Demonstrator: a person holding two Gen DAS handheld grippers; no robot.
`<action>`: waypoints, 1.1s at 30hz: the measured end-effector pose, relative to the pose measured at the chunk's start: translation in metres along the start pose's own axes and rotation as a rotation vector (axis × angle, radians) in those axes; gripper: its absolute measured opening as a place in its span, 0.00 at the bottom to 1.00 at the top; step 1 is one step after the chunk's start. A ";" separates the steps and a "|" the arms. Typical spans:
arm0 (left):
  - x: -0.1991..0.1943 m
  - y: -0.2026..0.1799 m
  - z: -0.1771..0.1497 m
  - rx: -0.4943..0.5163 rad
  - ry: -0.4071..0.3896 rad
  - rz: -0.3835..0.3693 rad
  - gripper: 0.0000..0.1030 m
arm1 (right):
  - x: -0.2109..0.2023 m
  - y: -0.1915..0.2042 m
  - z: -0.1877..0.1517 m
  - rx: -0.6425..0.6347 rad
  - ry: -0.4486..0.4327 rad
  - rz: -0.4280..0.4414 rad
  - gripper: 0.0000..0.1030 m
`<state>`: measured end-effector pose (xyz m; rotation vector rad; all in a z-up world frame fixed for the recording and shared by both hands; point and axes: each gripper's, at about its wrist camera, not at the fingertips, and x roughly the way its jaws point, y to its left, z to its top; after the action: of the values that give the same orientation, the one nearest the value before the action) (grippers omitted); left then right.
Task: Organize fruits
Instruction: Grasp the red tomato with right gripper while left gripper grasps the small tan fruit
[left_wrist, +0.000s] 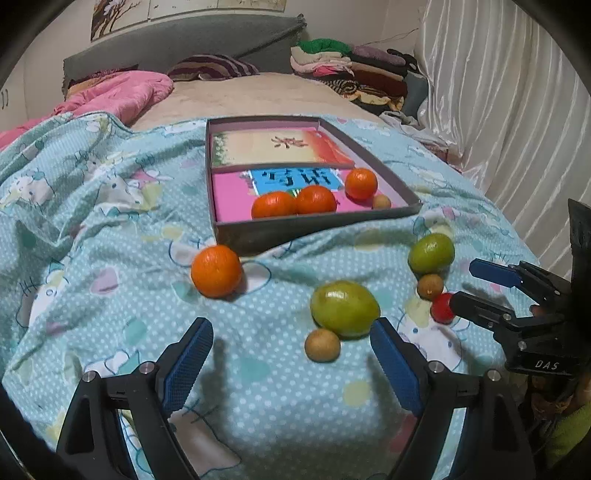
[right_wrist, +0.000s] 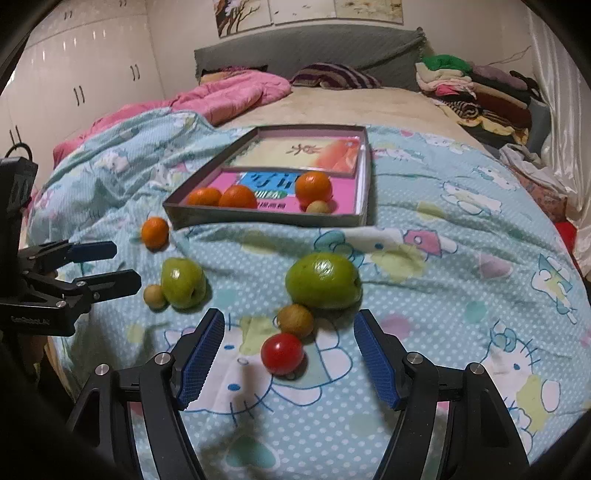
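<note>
Bedspread, light-blue polka-dot cartoon-print fabric (right_wrist: 443, 258), under everything. Grey shallow cardboard tray (right_wrist: 266, 218) at 12 o'clock, holding three oranges and one small tan fruit. Loose on fabric: two green fruits, larger (right_wrist: 323, 280) beside brown round fruit (right_wrist: 295, 320); red cherry tomato (right_wrist: 282, 353) between right gripper (right_wrist: 288, 354) jaws, untouched. Left gripper (left_wrist: 291, 354) jaws wide apart, empty, at 6 o'clock from loose orange (left_wrist: 216, 270).

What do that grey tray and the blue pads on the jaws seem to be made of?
The grey tray looks like matte cardboard: thin, straight walls with no shine. The blue pads look like rubber or soft plastic, going by their fine grid texture; the pictures cannot settle which.
</note>
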<state>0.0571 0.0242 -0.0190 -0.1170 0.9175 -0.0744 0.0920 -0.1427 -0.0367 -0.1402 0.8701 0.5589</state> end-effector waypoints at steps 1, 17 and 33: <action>0.000 0.000 -0.001 0.001 0.004 -0.002 0.84 | 0.002 0.001 -0.001 -0.004 0.009 0.000 0.72; 0.011 -0.009 -0.008 0.030 0.034 -0.072 0.61 | 0.027 0.002 -0.010 0.006 0.126 0.069 0.27; 0.025 -0.004 -0.006 0.040 0.059 -0.133 0.24 | 0.018 0.007 -0.004 -0.002 0.072 0.155 0.27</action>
<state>0.0672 0.0170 -0.0417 -0.1392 0.9658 -0.2208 0.0946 -0.1310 -0.0524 -0.0959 0.9561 0.7028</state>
